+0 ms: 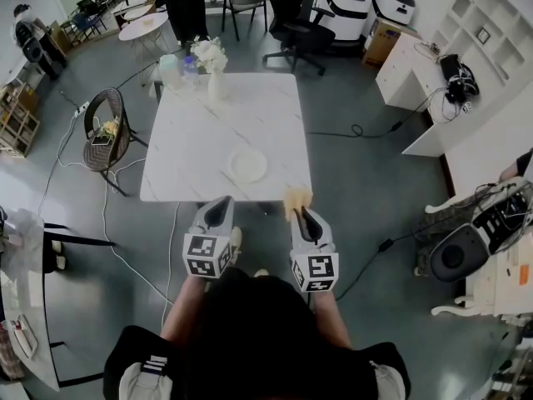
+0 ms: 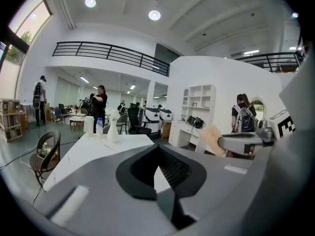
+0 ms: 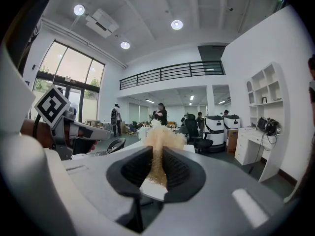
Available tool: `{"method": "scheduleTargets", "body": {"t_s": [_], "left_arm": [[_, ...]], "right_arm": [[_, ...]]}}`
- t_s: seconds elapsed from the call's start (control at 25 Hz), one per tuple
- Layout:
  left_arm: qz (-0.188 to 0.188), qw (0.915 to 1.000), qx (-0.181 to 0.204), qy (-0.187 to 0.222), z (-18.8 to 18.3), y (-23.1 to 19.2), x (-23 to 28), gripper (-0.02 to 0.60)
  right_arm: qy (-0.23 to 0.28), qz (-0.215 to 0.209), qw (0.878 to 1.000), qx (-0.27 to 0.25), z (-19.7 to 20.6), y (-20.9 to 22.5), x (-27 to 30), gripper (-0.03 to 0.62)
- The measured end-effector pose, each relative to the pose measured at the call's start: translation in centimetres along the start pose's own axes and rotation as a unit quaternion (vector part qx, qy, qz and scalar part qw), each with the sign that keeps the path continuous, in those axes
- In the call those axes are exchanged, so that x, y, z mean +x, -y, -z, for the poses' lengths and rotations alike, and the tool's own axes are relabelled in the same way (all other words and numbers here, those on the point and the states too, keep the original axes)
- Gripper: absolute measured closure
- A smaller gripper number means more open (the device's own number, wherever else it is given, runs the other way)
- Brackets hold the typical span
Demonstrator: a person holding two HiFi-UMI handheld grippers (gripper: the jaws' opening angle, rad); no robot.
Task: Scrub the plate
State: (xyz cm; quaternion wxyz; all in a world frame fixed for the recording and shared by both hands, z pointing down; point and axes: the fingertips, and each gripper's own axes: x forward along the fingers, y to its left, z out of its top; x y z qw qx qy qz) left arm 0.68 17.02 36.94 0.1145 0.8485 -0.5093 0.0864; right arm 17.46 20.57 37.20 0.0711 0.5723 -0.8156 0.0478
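Note:
A round white plate [image 1: 248, 165] lies on the white marble table [image 1: 191, 169], near its front edge. Both grippers hover just short of that edge, side by side. My left gripper [image 1: 221, 204] is shut with nothing between its jaws [image 2: 158, 157]. My right gripper [image 1: 301, 213] is shut on a tan fibrous scrubber [image 1: 296, 196], which sticks up between the jaws [image 3: 156, 157]. The scrubber's fluffy top [image 3: 161, 137] spreads above the fingers. In the left gripper view the scrubber [image 2: 212, 139] shows at the right; the plate is hidden behind the jaws there.
A white vase with flowers [image 1: 213, 63] and two bottles [image 1: 171, 69] stand at the table's far edge. A wicker chair [image 1: 107, 132] sits left of the table, with cables on the floor. An office chair [image 1: 296, 32] and white desks [image 1: 416, 77] lie beyond. People stand far back.

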Motion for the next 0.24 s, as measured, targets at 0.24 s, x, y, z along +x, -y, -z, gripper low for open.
{"method": "scheduleTargets", "body": {"t_s": [0.24], "left_arm": [[0.001,1.0000,0.001,-0.001,0.10,0.04,-0.22,0.575]], "right_arm": [[0.001,-0.002,1.000,0.001,-0.07,-0.33,-0.07,0.526]]}}
